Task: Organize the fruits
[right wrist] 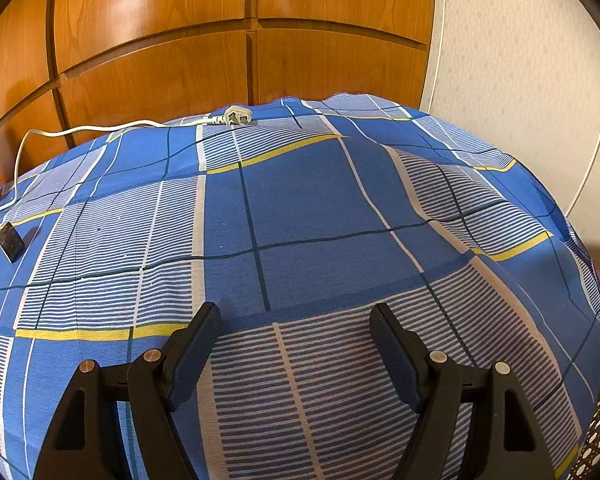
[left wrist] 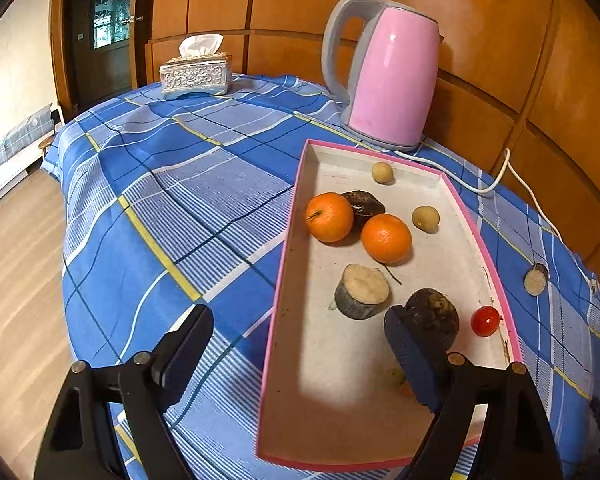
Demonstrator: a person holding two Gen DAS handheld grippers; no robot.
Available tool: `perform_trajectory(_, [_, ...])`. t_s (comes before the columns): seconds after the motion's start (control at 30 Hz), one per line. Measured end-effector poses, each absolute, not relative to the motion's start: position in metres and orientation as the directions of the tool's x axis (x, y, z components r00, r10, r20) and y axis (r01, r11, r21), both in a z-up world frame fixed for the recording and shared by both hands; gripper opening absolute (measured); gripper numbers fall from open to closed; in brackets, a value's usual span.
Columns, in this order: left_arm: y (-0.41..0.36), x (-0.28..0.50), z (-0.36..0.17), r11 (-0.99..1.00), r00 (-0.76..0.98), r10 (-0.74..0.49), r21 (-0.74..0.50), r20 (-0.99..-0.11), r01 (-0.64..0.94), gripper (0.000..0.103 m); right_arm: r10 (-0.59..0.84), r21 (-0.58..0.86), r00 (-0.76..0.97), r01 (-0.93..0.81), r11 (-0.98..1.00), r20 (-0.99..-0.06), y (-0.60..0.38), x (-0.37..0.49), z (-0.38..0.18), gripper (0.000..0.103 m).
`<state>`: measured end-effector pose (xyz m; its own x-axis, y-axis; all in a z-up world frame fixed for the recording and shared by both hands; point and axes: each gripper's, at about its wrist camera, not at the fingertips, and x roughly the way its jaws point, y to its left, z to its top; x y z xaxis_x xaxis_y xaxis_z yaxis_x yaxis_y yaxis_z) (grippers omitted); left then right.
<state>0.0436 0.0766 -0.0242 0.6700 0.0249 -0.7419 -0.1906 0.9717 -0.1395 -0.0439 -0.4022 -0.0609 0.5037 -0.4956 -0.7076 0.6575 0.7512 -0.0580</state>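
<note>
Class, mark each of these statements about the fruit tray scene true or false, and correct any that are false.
1. Two oranges lie in the pink-rimmed tray. True: one orange and a second orange are inside it.
2. The kettle is blue. False: it is pink with a grey handle.
3. The left gripper is shut on the cherry tomato. False: it is open and the tomato lies free in the tray.
4. A tissue box stands at the far edge of the table. True.
5. The right gripper holds a fruit. False: it is open and empty above the checked tablecloth.
</note>
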Motion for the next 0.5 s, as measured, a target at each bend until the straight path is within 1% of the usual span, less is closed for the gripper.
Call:
perform_trajectory(0.37, [0.088,0.038,-0.034,0.967,0.652,0.019,-0.152,-0.758,-0.204,0.088,-0.495,-0.065,0.496,0.657,0.751,-0.713,-0.402,-0.043,-0.062,0.078])
perform_trajectory(0.5, [0.092,0.039,-0.033,0.964,0.656,0.015,-0.164,-0.754,-0.21,0.088,-0.48,-0.064,0.478,0.656,0.752,-0.736,-0.405,-0.039,-0.059,0.078])
